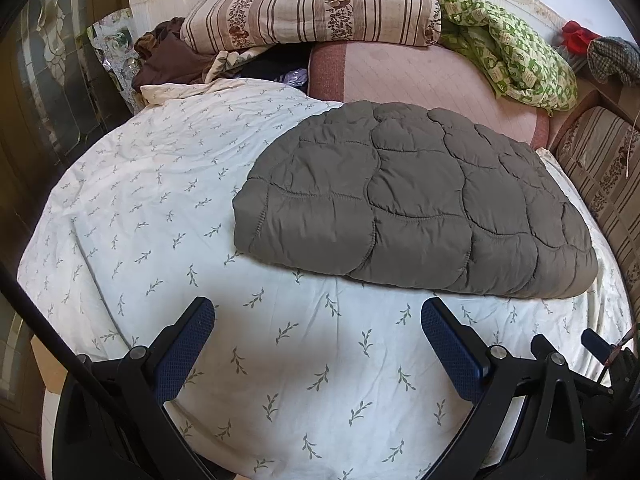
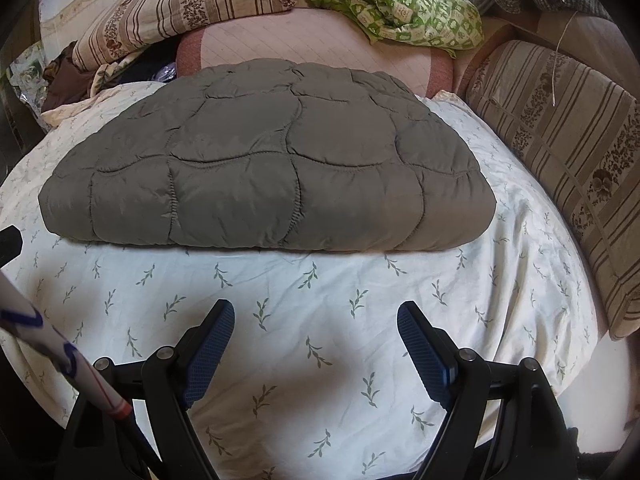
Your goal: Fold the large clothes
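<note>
A grey quilted coat (image 2: 260,168) lies folded flat on the leaf-print sheet (image 2: 320,320) of the bed, ahead of both grippers. The left gripper (image 1: 318,344) and right gripper (image 2: 316,344) hover over bare sheet, jaws wide apart and empty. Striped pillows (image 1: 312,8) sit behind.

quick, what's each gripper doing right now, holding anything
Left gripper: open, holding nothing, above the bedsheet.
Right gripper: open, holding nothing, short of the grey quilted garment.
</note>
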Tool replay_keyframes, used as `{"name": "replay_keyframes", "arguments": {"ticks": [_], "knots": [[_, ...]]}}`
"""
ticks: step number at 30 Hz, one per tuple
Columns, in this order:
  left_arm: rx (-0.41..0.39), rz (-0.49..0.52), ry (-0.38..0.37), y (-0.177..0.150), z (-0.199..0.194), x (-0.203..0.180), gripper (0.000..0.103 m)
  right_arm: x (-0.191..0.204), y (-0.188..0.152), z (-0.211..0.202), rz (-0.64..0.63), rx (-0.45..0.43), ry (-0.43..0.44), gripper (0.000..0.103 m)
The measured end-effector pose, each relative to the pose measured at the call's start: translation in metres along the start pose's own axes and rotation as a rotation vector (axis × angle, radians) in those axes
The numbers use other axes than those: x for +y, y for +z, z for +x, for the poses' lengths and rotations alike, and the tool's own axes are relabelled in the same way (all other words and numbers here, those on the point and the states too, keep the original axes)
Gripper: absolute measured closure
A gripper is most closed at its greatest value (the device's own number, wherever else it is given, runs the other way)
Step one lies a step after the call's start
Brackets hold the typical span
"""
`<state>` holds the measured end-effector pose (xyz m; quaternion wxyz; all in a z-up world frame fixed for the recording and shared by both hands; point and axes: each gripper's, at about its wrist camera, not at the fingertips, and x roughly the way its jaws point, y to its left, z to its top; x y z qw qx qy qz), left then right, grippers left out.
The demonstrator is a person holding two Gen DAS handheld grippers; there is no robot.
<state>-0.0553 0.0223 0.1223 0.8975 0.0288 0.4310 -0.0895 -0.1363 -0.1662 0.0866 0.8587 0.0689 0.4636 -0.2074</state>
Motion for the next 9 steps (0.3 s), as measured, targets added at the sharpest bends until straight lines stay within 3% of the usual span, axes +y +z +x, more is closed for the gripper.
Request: {"name": "replay_keyframes", "arguments": {"ticks": [9], "knots": [[0.005,0.017,0.001,-0.0006,0.0039,-0.0081,0.000,-0.0013,0.0000,0.0049,-0.004,0.020,-0.003,0.016]]}}
